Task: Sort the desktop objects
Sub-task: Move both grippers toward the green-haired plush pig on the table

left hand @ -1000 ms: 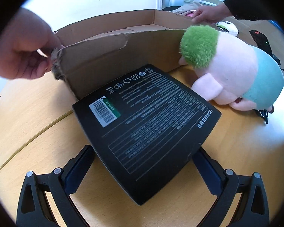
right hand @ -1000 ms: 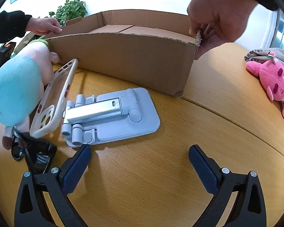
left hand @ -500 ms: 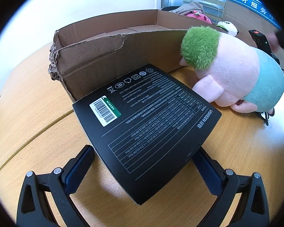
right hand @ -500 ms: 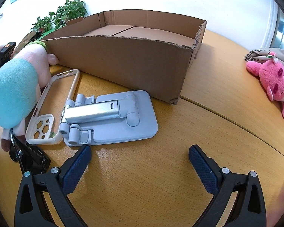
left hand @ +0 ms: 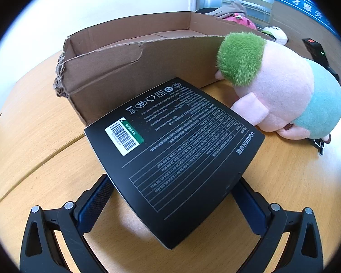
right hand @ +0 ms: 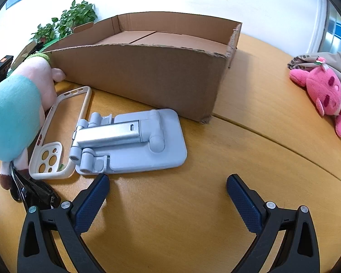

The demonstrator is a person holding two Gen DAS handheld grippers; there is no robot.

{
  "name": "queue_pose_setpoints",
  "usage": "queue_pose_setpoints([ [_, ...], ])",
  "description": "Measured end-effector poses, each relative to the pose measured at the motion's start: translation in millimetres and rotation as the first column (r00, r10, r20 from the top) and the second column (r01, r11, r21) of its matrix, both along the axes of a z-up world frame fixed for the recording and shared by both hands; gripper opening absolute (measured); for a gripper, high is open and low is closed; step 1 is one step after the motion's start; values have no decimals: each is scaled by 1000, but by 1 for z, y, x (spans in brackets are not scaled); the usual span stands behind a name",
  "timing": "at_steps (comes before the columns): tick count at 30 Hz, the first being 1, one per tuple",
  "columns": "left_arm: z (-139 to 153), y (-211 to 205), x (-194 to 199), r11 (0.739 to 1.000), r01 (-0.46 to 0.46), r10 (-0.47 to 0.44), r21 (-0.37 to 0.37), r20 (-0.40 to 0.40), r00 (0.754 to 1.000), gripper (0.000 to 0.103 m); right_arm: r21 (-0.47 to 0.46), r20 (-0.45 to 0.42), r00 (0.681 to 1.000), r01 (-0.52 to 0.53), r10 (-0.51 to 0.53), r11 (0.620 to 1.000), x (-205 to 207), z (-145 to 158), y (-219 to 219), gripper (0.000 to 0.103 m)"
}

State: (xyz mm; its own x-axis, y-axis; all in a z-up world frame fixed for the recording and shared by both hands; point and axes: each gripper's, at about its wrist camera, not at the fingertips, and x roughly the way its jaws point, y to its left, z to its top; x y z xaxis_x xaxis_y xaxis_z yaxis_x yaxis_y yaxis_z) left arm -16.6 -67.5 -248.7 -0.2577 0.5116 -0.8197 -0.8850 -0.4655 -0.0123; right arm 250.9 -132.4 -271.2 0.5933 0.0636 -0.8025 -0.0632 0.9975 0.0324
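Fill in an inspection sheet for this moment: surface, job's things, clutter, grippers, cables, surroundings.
Surface: wooden table, seam across it.
Job's things: black box between the left fingers; grey phone stand, phone case and plush toy before the bare-floored cardboard box.
Clutter: pink plush; sunglasses.
Grippers: left gripper around the black box, contact unclear; right gripper open.
Cables: nothing seen.
Surroundings: potted plant, white wall.

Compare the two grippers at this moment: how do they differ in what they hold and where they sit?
The left gripper has a black box between its fingers, apparently gripped; the right gripper is open and holds nothing. The left gripper's box nearly reaches the cardboard box; the right gripper sits farther back, just short of the grey phone stand. Both are above the same wooden table.
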Motion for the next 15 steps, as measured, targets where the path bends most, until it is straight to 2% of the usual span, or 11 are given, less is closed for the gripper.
queue_pose_setpoints([
  [2, 2, -1, 11, 998, -56, 56, -33, 21, 998, 102, -2, -47, 997, 60, -60, 998, -14, 2, 4, 103],
  [4, 5, -12, 21, 993, -103, 106, -53, 43, 993, 102, -7, -130, 984, 123, -122, 992, -28, 4, 9, 103],
  [6, 14, -23, 37, 988, -134, 142, -76, 115, 983, 101, -23, -221, 955, 195, -195, 981, -44, 8, 11, 103],
  [8, 33, -31, 54, 983, -177, 184, -55, 164, 969, 98, -1, -251, 931, 274, -265, 962, -61, 22, 8, 102],
  [10, 72, -37, 72, 972, -233, 229, -3, 198, 953, 98, 67, -229, 918, 345, -323, 936, -78, 53, 4, 102],
  [13, 144, -42, 94, 943, -312, 285, 114, 208, 936, 98, 99, -165, 906, 407, -389, 908, -90, 112, 4, 102],
  [15, 189, -37, 111, 936, -308, 276, 169, 189, 942, 98, 127, -126, 913, 402, -387, 907, -87, 152, 10, 102],
])
